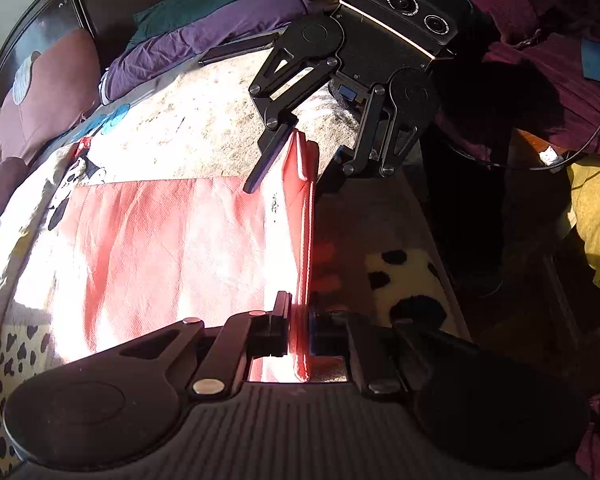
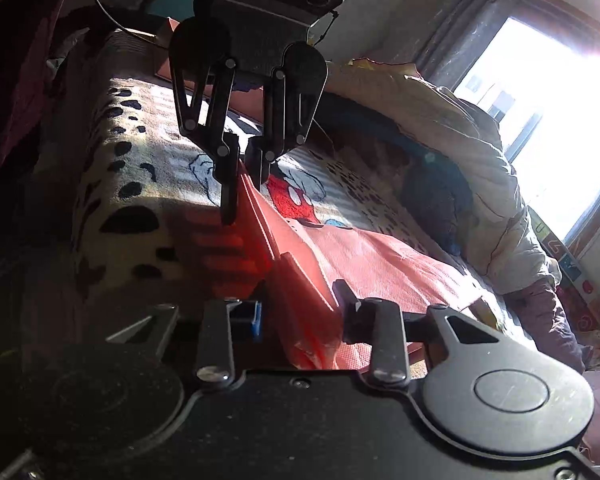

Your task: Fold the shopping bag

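My left tool (image 1: 298, 332) clamps red shopping bag (image 1: 172, 248) edge, lifting it for fold near bed (image 1: 204, 120) edge; my right tool (image 2: 300, 312) jaws apart, fabric loose between.

The shopping bag (image 1: 172, 248) lies on the blanket (image 1: 204, 120), pillows (image 1: 204, 28) behind
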Action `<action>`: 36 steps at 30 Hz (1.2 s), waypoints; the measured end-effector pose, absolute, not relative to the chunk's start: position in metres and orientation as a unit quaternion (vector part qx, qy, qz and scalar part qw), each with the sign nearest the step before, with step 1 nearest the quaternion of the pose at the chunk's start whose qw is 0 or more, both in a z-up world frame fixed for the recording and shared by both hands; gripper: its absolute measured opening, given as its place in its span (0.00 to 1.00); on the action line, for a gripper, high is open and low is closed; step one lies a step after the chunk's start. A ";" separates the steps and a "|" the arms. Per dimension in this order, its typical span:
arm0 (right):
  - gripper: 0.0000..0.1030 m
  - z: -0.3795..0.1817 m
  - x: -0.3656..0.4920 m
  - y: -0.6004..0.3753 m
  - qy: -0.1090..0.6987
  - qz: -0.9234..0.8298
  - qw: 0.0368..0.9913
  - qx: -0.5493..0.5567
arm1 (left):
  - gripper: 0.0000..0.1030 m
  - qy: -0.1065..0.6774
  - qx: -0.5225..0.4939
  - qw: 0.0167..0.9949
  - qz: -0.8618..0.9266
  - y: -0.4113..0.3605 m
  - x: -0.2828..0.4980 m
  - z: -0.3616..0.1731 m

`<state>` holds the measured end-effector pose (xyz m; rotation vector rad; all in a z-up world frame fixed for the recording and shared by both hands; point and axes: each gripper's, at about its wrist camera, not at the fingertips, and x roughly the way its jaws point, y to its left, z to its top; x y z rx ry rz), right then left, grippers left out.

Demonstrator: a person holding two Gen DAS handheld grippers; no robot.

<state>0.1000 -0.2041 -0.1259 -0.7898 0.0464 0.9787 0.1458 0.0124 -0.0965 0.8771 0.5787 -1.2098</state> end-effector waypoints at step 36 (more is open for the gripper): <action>0.11 -0.128 0.118 -0.218 0.149 0.551 0.775 -0.269 | 0.09 0.162 0.504 0.686 -0.499 -0.014 0.101 -0.125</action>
